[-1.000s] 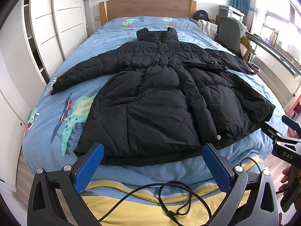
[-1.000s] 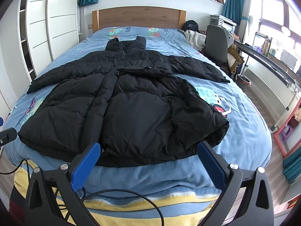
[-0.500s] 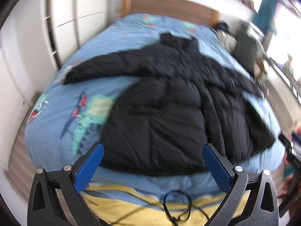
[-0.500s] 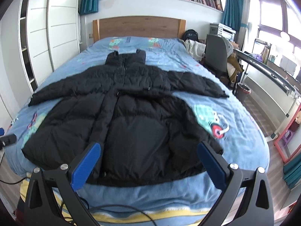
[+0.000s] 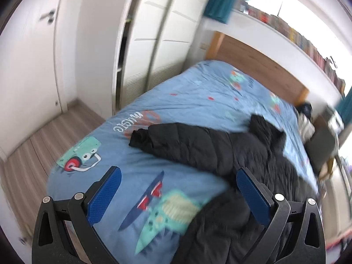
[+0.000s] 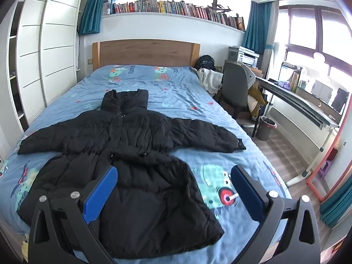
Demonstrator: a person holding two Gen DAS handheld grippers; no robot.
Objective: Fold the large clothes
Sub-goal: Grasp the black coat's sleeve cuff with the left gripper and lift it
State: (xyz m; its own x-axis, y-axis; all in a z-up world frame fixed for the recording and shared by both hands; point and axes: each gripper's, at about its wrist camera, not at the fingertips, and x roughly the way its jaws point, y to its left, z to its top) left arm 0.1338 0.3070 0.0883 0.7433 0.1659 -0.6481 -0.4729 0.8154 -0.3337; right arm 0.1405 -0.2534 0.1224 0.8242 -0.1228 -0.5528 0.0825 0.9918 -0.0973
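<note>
Here, in the left wrist view, the left hand-held gripper [image 5: 178, 189] hangs over the side edge of the bed [image 5: 198, 92], its blue-padded fingers [image 5: 105, 195] spread wide with nothing between them. The picture is blurred and tilted. A black puffer coat [image 5: 220, 151] lies on the blue cartoon-printed bedsheet [image 5: 136, 176], one sleeve [image 5: 158, 138] reaching toward the bed's side edge, its cuff just short of the printed word on the sheet. The coat's lower part runs under the right finger of this gripper. White wardrobe doors [image 5: 154, 44] stand beyond the bed's side, and the wooden headboard [image 5: 253, 61] closes the far end.

In the right wrist view, the right hand-held gripper [image 6: 173, 187] hovers above the foot edge of the bed, fingers likewise spread and holding nothing. The coat is laid flat, front side up, along the middle of the bed: collar toward the headboard, hem [image 6: 154, 250] at the foot edge, both sleeves stretched out sideways toward the two side edges. Its left finger sits over the coat's lower front; the right finger is over bare sheet beside a printed cartoon figure [image 6: 217, 187]. A grey chair [image 6: 235, 88] and a desk [image 6: 297, 101] stand by the bed's far side, with a small bin [image 6: 266, 127] on the floor and a shelf of books [image 6: 176, 7] above the headboard.
</note>
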